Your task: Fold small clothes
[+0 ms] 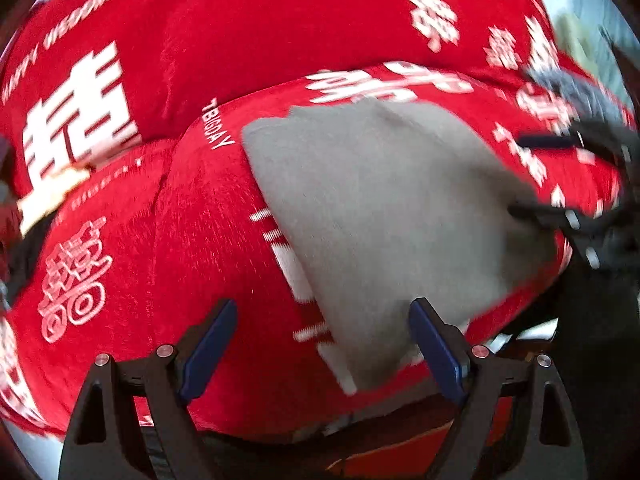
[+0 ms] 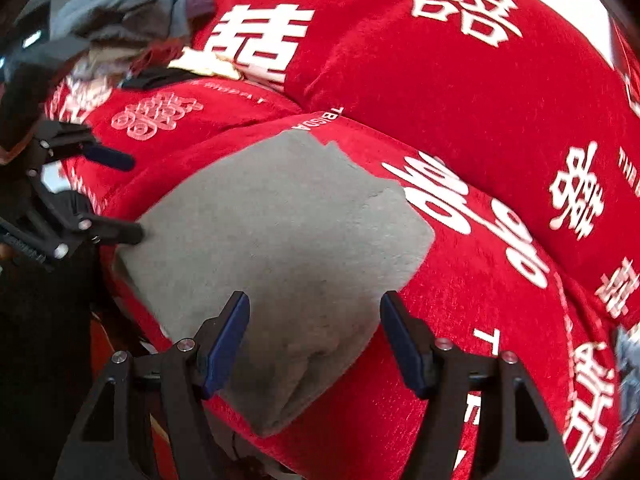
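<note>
Left wrist view: grey cloth (image 1: pixel 384 216) lies flat on red cushion (image 1: pixel 208 264), long axis diagonal (near corner toward camera). Left gripper (image 1: pixel 324 344) and right gripper (image 2: pixel 316 340) both spread apart, holding nothing.

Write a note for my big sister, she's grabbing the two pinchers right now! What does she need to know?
Left gripper: open, holding nothing, over the near edge of the gray cloth.
Right gripper: open, holding nothing, over the cloth's other near corner.
The gray cloth lies on the red cushion, looking already folded into a compact shape.
More clothes sit in a pile at the cushion's far left.
Left to do: finish or set aside this piece, then fold the pile.
</note>
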`<state>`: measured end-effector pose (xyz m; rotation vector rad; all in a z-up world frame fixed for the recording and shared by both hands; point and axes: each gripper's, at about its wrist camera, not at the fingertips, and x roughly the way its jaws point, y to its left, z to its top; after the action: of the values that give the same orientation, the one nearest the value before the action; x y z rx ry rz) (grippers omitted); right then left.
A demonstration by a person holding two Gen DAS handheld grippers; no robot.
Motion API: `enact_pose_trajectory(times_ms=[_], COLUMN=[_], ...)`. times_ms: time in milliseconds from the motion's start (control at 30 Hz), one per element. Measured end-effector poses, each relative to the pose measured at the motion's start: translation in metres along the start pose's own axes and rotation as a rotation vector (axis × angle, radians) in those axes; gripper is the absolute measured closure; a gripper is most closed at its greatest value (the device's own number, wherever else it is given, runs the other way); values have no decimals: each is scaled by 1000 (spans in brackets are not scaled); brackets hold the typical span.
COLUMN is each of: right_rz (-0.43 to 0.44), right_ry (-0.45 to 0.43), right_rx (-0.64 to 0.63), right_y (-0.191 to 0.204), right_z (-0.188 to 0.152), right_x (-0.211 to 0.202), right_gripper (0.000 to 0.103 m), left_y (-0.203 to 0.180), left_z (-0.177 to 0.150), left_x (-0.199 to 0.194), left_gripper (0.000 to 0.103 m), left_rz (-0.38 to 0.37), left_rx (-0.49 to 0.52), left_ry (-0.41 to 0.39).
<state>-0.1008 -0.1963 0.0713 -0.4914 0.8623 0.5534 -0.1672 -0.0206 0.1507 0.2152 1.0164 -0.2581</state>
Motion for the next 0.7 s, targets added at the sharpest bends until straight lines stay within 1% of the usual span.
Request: enact_pose_trajectory(times_ms=[33,100,167,233,267,300,333,400,433,500,567,633,700], right_rz=[4,41,74,77,71,66,59,40,35,29,31,26,20], right_ry=[11,27,48,61,60,58,58,77,93,117,134,118,69], right_rx=[12,55,97,107,106,105,105,110,114,126,145,146,129], right_y=[1,0,-1,1,1,2,2,1,-1,-4,-8,-11,-13], right_z=[-3,-9,-16,-19,-20,-19,-19,-21,-23,-28,-33,-33,-28], right_x=[2,5,10,15,16,16,16,19,22,26,27,20,5], right_gripper=[32,32,31,32,32,32,32,32,31,31,31,31,31], left_y=[-5,-12,-18,-22,-22,-15,-8,19,28,41,40,34,26], left_z=[-4,-15,-19,-18,-17,-14,-13,-17,-21,-36,-43,-45,-39], left_x=[0,3,11,22,27,34,37,42,43,45,42,32,9], left_gripper=[15,15,15,15,15,15,15,13,10,9,9,9,9], left_rz=[-2,-19,-16,0,35,74,69,-17,-37,-70,-75,-78,-115], left_rx=[17,42,47,48,33,-21,-67,-232,-287,-377,-384,-351,-283], left_ry=[3,22,41,54,53,61,71,105,119,155,176,176,127])
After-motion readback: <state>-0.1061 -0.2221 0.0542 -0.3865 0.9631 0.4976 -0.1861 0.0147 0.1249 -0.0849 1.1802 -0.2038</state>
